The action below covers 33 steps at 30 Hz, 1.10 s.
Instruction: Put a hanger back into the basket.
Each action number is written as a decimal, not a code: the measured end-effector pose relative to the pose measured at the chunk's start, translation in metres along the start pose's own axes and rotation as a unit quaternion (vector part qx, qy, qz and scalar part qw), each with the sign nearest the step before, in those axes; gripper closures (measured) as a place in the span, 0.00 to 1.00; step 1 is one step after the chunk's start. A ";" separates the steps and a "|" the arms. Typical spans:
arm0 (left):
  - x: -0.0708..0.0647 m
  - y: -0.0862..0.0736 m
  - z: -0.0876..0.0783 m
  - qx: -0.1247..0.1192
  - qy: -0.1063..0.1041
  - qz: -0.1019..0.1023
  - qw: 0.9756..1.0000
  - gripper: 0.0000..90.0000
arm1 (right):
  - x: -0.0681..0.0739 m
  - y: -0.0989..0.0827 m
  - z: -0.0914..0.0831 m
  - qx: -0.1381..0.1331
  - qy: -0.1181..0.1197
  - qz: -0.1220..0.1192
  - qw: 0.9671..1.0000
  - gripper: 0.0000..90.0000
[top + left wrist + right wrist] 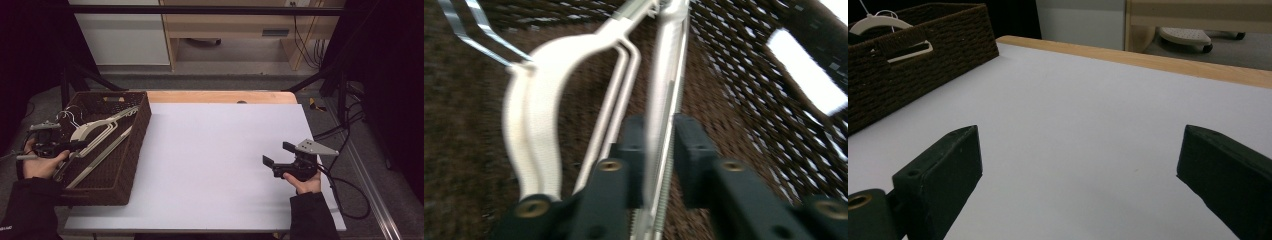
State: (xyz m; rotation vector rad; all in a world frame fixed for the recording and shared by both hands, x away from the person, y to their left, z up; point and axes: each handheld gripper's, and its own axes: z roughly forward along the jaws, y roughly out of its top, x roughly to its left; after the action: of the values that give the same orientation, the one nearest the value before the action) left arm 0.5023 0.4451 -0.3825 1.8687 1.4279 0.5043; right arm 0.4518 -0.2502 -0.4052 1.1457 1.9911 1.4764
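Observation:
A dark woven basket (132,155) stands at the table's left end with white hangers (95,127) lying in it. My left gripper (75,146) reaches into the basket from its left side. In the left gripper view its jaws (660,150) straddle the straight bar (664,90) of a hanger, slightly apart, with no clear squeeze on it. A curved white hanger shoulder (534,115) lies just to the left of them. My right gripper (276,153) hovers over the white table top (210,150) at the right, jaws wide apart (1078,160) and empty.
The basket (908,75) has a handle cut-out in its end wall, and a hanger (878,21) peeks over its rim. A wooden strip (220,96) borders the table's far edge. Cables (350,200) trail off the right side.

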 end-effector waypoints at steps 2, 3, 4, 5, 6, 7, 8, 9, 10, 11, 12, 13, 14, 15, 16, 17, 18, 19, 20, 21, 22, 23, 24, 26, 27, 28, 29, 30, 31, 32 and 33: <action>0.001 -0.001 -0.001 0.002 0.016 0.002 1.000 0.67 | 0.000 0.000 0.001 0.001 -0.002 0.001 1.000 0.05; 0.001 -0.002 -0.001 -0.003 0.018 -0.002 1.000 0.64 | 0.000 0.000 0.001 0.001 -0.002 0.000 1.000 0.05; 0.002 -0.002 -0.002 -0.005 0.022 -0.003 1.000 0.60 | 0.000 0.000 0.001 0.001 -0.002 0.000 1.000 0.05; 0.003 -0.003 -0.002 -0.007 0.028 -0.003 1.000 0.57 | 0.000 0.000 0.001 0.001 -0.002 0.000 1.000 0.05; 0.003 -0.003 -0.003 -0.010 0.032 -0.005 0.999 0.54 | 0.000 0.000 0.001 0.001 -0.002 0.000 1.000 0.05; 0.004 -0.004 -0.004 -0.012 0.032 -0.013 0.999 0.51 | 0.000 0.000 0.001 0.001 -0.002 0.000 1.000 0.05; 0.004 -0.004 -0.005 -0.014 0.027 -0.022 0.999 0.52 | 0.000 0.000 0.001 0.001 -0.002 0.000 1.000 0.05; 0.002 -0.004 -0.007 -0.020 0.022 -0.033 0.999 0.52 | 0.001 0.000 0.001 0.001 -0.001 0.001 1.000 0.05; 0.000 -0.004 -0.009 -0.025 0.023 -0.028 0.999 0.51 | 0.000 0.000 0.001 0.000 -0.001 0.001 1.000 0.05; -0.002 -0.003 -0.011 -0.030 0.022 -0.027 0.999 0.50 | 0.000 0.000 0.001 0.001 -0.001 0.001 1.000 0.05; -0.007 -0.002 -0.014 -0.039 0.021 -0.025 0.999 0.49 | 0.001 0.000 0.001 -0.002 0.000 0.004 1.000 0.05; -0.011 -0.001 -0.016 -0.045 0.021 -0.013 0.999 0.47 | 0.001 0.000 0.001 -0.002 -0.001 0.002 1.000 0.05; -0.017 0.000 -0.018 -0.056 0.014 -0.012 0.998 0.43 | 0.001 0.000 0.001 -0.003 -0.001 0.002 1.000 0.05; -0.022 0.000 -0.020 -0.065 0.010 -0.006 0.998 0.40 | 0.000 0.000 0.000 -0.003 0.000 0.001 1.000 0.05; -0.028 0.001 -0.023 -0.076 0.000 0.000 0.997 0.36 | 0.001 0.000 0.000 -0.004 -0.001 0.002 1.000 0.05; -0.037 0.003 -0.026 -0.092 -0.016 0.006 0.996 0.32 | 0.001 0.000 0.000 -0.004 0.000 0.003 1.000 0.05; -0.044 0.004 -0.028 -0.104 -0.030 0.010 0.994 0.29 | 0.000 0.000 0.000 -0.004 -0.001 0.002 1.000 0.05; -0.052 0.004 -0.030 -0.116 -0.043 0.016 0.992 0.26 | 0.001 0.000 -0.001 -0.005 0.000 0.003 1.000 0.04; -0.061 0.005 -0.031 -0.129 -0.055 0.020 0.990 0.24 | 0.000 0.000 -0.002 -0.003 0.001 0.001 1.000 0.04; -0.067 0.005 -0.031 -0.136 -0.061 0.026 0.988 0.22 | 0.000 0.000 -0.002 -0.005 0.000 0.000 1.000 0.04; -0.074 0.005 -0.033 -0.143 -0.071 0.040 0.986 0.20 | 0.000 0.001 -0.002 -0.007 0.001 0.001 1.000 0.04; -0.084 0.004 -0.033 -0.156 -0.087 0.048 0.983 0.18 | 0.001 0.001 -0.002 -0.008 -0.001 0.003 1.000 0.04; -0.091 0.004 -0.033 -0.166 -0.098 0.053 0.980 0.18 | 0.000 0.001 -0.003 -0.009 0.002 -0.001 1.000 0.04; -0.105 0.003 -0.032 -0.178 -0.117 0.065 0.975 0.17 | 0.000 0.001 -0.003 -0.012 0.002 0.000 1.000 0.04; -0.110 0.003 -0.032 -0.182 -0.124 0.067 0.973 0.16 | 0.000 0.001 -0.004 -0.013 0.003 0.000 1.000 0.04; -0.116 0.003 -0.031 -0.186 -0.134 0.069 0.971 0.16 | 0.000 0.001 -0.004 -0.013 0.004 -0.001 1.000 0.04; -0.123 0.002 -0.030 -0.187 -0.142 0.077 0.969 0.16 | 0.000 0.001 -0.004 -0.014 0.004 -0.002 1.000 0.03; -0.128 0.001 -0.028 -0.190 -0.146 0.080 0.968 0.16 | 0.000 0.001 -0.005 -0.016 0.005 -0.002 1.000 0.03; -0.133 0.000 -0.027 -0.190 -0.149 0.087 0.966 0.15 | 0.000 0.001 -0.005 -0.016 0.007 -0.005 1.000 0.03; -0.137 -0.001 -0.024 -0.191 -0.153 0.092 0.965 0.15 | 0.000 0.001 -0.005 -0.016 0.006 -0.004 1.000 0.03; -0.141 -0.002 -0.021 -0.191 -0.157 0.096 0.964 0.15 | 0.000 0.001 -0.006 -0.016 0.007 -0.002 1.000 0.03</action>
State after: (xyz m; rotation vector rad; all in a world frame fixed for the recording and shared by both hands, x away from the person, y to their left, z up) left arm 0.4429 0.3190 -0.3539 1.6877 0.8757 0.5091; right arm 0.4480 -0.2535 -0.4017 1.1211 1.9700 1.5130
